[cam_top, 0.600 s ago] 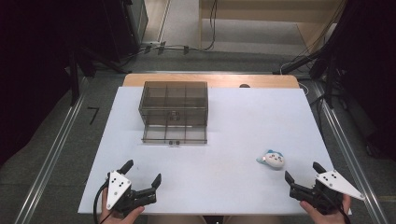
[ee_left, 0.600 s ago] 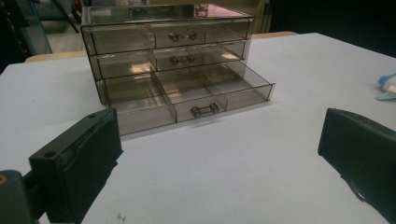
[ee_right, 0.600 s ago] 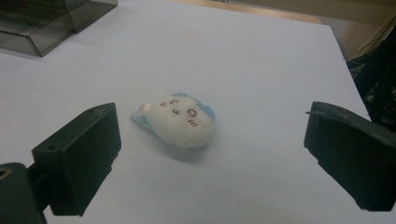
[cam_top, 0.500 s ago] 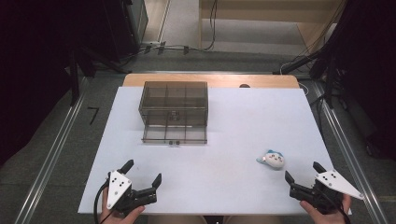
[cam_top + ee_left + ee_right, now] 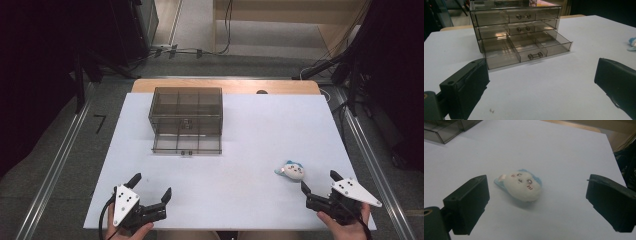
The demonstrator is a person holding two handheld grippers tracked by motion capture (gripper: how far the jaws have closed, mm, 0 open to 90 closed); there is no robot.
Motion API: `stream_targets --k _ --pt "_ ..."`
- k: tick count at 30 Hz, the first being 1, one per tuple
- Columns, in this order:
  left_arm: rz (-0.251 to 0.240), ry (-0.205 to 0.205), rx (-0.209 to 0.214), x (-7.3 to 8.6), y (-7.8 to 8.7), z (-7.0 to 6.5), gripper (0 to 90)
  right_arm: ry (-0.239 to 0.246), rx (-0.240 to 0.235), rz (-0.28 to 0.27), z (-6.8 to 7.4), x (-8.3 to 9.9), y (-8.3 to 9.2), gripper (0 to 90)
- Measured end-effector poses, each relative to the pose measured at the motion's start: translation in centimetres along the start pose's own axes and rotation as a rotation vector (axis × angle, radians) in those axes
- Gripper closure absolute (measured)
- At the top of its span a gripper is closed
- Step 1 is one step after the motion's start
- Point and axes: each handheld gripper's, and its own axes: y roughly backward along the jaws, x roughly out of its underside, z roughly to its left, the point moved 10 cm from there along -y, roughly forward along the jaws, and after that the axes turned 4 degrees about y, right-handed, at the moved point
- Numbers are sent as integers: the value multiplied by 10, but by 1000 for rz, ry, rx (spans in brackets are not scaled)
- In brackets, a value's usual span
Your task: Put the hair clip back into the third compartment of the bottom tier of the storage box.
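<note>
A small plush toy with a white face and blue back lies on the white table at the right; in the right gripper view the toy rests just beyond the jaws. My right gripper stands open near the front edge, a little behind the toy. A smoky clear three-drawer box stands at mid-left, its bottom drawer pulled out and bare inside. My left gripper is open near the front left, well short of the box.
The white table top lies on a wooden board showing at the far edge. Metal rails run along both sides of the table. Cables and dark stands crowd the floor beyond.
</note>
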Motion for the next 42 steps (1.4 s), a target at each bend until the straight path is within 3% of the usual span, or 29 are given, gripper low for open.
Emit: stream_targets --k 17,18,20,26,32,42 --pt "6 -3 -21 4 7 2 0 -3 -24 36 1 -10 -12 44" --pt "7 -3 -23 4 8 3 0 -3 -36 45 2 -13 -13 97" --pt "10 -4 -25 5 8 4 0 4 -40 46 2 -14 -14 107" --pt "10 -5 -29 6 9 5 0 2 -47 104 3 -18 -22 107" --pt "12 -5 -28 6 8 6 0 16 -41 195 7 -25 -34 108" --pt "14 -5 -26 7 8 5 0 2 -42 286 14 -26 -49 114"
